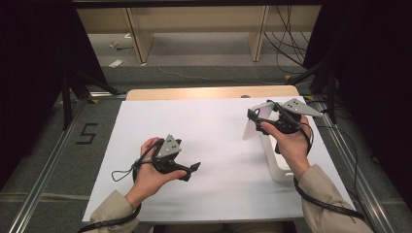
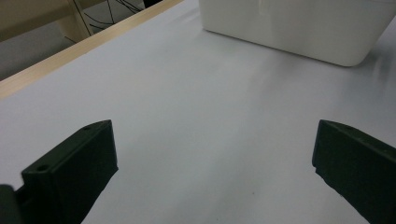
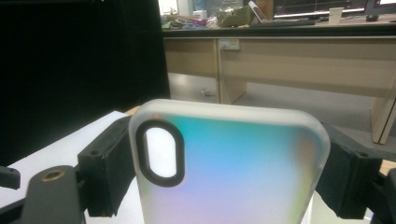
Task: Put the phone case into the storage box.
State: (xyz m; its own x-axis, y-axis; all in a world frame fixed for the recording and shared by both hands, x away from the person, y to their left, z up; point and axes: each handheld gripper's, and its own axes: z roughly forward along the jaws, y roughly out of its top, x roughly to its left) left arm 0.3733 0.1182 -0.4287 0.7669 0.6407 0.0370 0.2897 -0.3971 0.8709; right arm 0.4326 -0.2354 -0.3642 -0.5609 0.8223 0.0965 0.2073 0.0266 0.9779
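One phone case (image 3: pixel 233 172) sits squeezed by its two side edges in my right gripper (image 1: pixel 272 121), far right, above the white bin (image 1: pixel 277 167). It looks light, bendy, slippery. My left gripper (image 1: pixel 187 170) gapes wide, empty.

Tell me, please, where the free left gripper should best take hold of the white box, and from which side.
Probably by the long side wall of the white box that faces the open left gripper. The box's corners look rounded, so a grip on the straight upper rim, coming from above with one jaw inside and one outside, seems safest. The right gripper holds a phone case over the box.
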